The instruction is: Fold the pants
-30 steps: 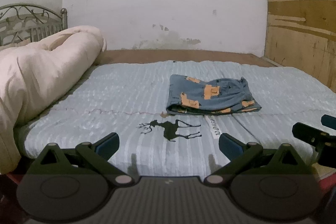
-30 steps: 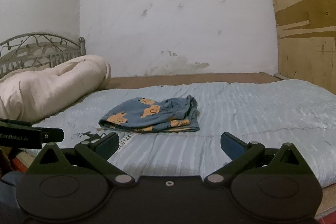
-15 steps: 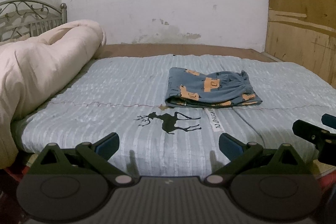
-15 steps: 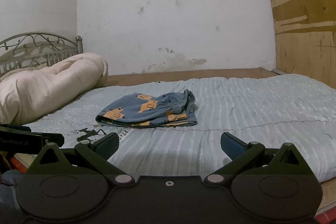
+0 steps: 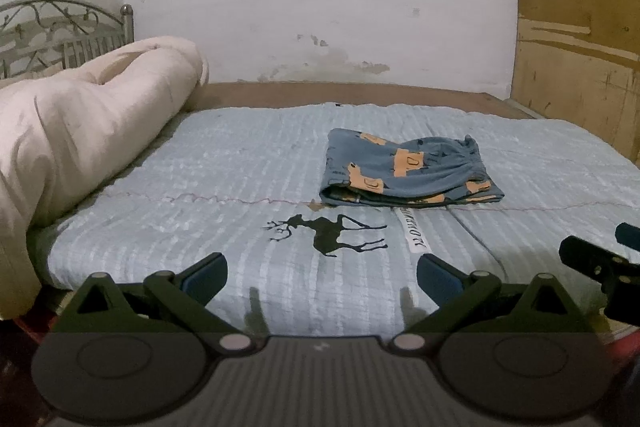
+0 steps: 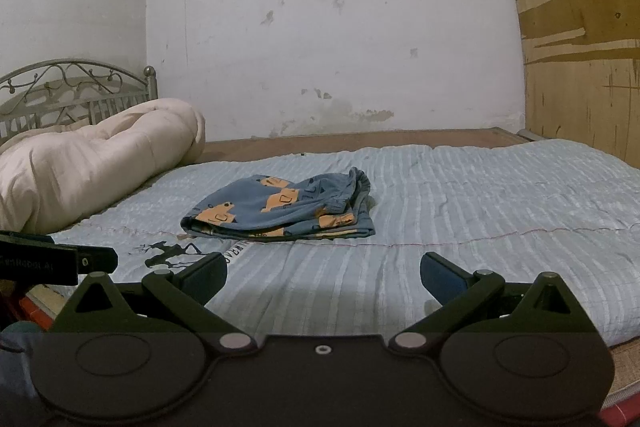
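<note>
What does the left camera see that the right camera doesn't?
Only the left view shows the whole deer print on the sheet, and the right gripper poking in at the edge. Only the right view shows the left gripper's side and more of the wood panel. Both show the folded pants lying on the bed, the cream blanket, the metal headboard, and open fingers holding nothing.

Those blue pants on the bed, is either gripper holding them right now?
No, the pants lie folded on the bed, apart from both open grippers.
</note>
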### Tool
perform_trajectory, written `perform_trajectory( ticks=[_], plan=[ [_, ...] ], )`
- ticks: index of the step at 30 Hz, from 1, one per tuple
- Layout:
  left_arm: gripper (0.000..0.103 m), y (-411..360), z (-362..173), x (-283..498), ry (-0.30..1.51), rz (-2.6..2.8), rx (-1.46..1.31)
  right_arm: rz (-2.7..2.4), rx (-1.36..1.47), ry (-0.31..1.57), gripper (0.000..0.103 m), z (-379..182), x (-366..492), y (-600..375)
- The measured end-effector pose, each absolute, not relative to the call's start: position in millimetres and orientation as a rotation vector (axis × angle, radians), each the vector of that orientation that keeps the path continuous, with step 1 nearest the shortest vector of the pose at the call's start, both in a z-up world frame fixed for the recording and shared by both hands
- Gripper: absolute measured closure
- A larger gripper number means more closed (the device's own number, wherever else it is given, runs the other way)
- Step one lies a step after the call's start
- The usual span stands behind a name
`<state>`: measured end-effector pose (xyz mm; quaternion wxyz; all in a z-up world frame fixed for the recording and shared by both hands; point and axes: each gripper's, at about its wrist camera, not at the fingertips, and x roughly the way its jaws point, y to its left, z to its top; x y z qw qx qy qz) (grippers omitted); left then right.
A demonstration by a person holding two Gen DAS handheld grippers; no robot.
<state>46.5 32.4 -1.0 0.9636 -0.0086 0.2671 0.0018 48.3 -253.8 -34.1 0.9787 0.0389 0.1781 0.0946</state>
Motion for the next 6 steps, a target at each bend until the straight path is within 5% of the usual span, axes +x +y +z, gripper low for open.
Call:
perform_trajectory(
  ticks=[6],
  plan=[
    [0.001,33.2,0.4,45.2,0.538,0.001,-0.028,0.192,0.078,0.359,0.001,-34.5,48.2,-253.4]
  ],
)
